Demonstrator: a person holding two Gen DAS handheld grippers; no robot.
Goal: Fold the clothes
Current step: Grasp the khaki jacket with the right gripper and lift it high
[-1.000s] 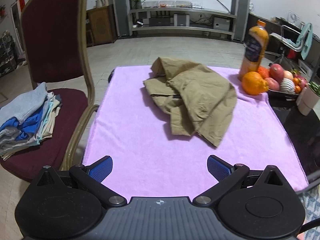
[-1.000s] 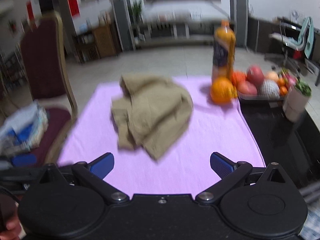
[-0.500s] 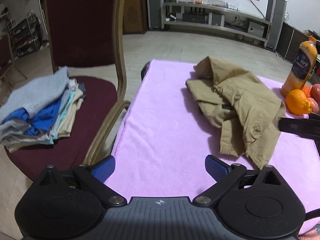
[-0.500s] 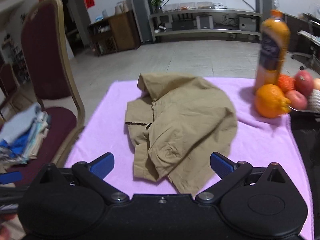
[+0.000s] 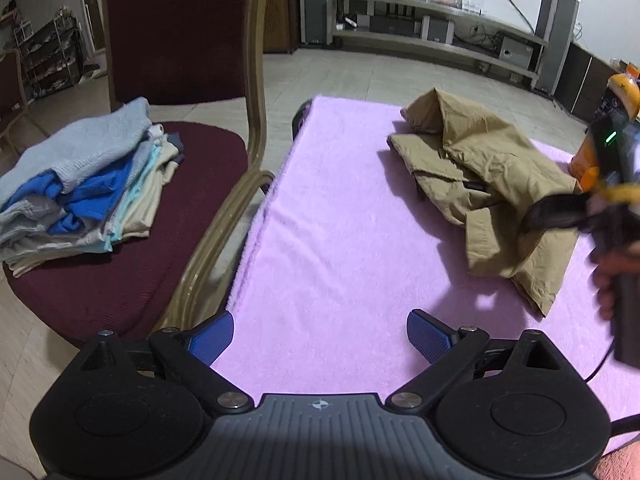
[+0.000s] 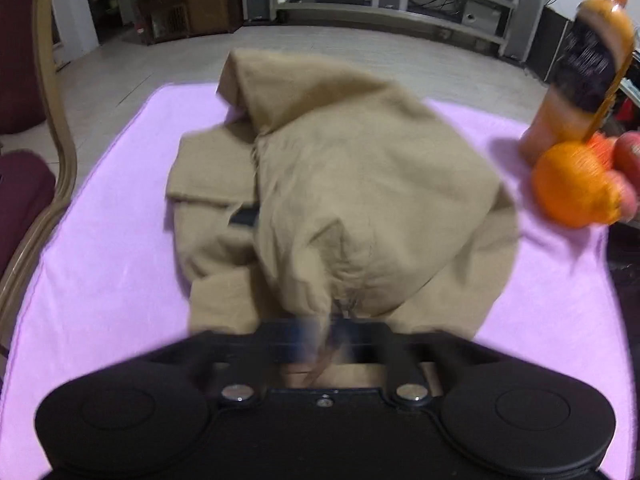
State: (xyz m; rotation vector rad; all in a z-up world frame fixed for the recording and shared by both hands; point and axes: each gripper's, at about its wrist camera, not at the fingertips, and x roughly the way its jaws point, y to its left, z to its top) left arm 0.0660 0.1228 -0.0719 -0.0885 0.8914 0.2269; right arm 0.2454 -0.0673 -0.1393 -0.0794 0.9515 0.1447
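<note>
In the left wrist view, a maroon chair (image 5: 192, 168) stands at 9 to 10 o'clock, and on its seat sits a pile of folded clothes (image 5: 84, 184), pale blue knit on top, bright blue and cream layers below. The chair's gold frame runs just beside the left edge of the tabletop, which is covered by a pink cloth (image 5: 340, 248). The left hand-held gripper (image 5: 320, 336) hangs low over the near part of that cloth, its blue-padded fingers (image 5: 212, 336) spread wide apart with nothing between them. At about 2 o'clock lies a crumpled khaki garment (image 5: 480, 184), bunched in loose folds on the pink cloth, well apart from the left hand-held gripper. At 3 o'clock the right hand-held gripper (image 5: 560, 212) reaches in over the garment's right side, blurred, with the person's hand (image 5: 612, 276) on its handle.

In the right wrist view, the chair frame shows at 9 o'clock. The khaki garment (image 6: 344, 200) fills the middle of the pink cloth (image 6: 100, 248), one peaked fold raised at 12 o'clock. The right hand-held gripper (image 6: 328, 336) sits at the garment's near edge at 6 o'clock, its fingers drawn together on a pinch of the fabric, though motion blur softens the contact. At 2 o'clock stands an orange juice bottle (image 6: 576, 80), with an orange (image 6: 572, 184) just in front of it and more fruit at the frame edge.
</note>
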